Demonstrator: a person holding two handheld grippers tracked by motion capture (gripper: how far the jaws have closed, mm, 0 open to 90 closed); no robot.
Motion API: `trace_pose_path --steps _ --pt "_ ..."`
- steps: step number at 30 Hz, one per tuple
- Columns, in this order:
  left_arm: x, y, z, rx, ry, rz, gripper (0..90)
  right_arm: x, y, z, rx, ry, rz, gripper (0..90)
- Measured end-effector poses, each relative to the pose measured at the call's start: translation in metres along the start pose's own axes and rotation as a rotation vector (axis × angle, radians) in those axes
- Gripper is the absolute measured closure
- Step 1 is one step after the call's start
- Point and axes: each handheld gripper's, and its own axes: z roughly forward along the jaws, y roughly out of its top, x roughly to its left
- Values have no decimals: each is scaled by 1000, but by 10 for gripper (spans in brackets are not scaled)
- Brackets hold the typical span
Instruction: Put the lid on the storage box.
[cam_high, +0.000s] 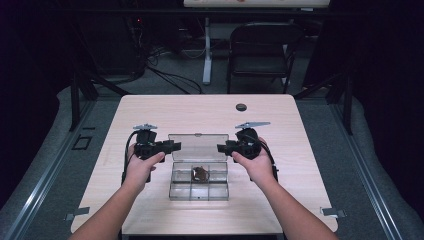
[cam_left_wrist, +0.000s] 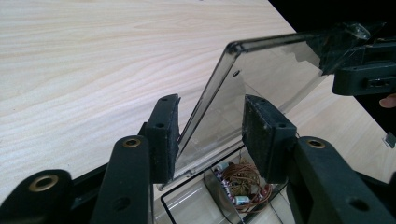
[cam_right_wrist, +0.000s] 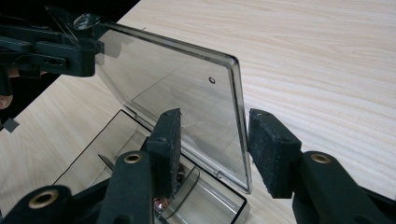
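I am looking down on one clear box (cam_high: 198, 186) sitting near the middle of the desk (cam_high: 150, 107), toward its near edge, its lid (cam_high: 198, 146) standing open. My left gripper (cam_high: 172, 146) is straddling the lid's left edge, jaws spread, the pads not pressing it. My right gripper (cam_high: 221, 147) is straddling the right edge, equally spread. One tangle of wire (cam_high: 200, 174) is lying in a middle compartment. One dark round cap (cam_high: 241, 107) is sitting near the far edge; one chair (cam_high: 261, 50) is standing beyond.

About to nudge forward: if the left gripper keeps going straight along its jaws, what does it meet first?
The raised clear lid, whose edge already stands between the left gripper's open jaws. Beyond it, probably the right gripper at the far edge; depth unclear.
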Motion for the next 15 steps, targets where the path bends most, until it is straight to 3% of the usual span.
trace_pose_path --steps 8,15 --pt "-3 -5 -2 6 -4 14 529 6 -1 -3 4 -7 -3 530" --pt "-11 -8 -6 12 4 60 510 12 -3 -6 5 -9 -8 524"
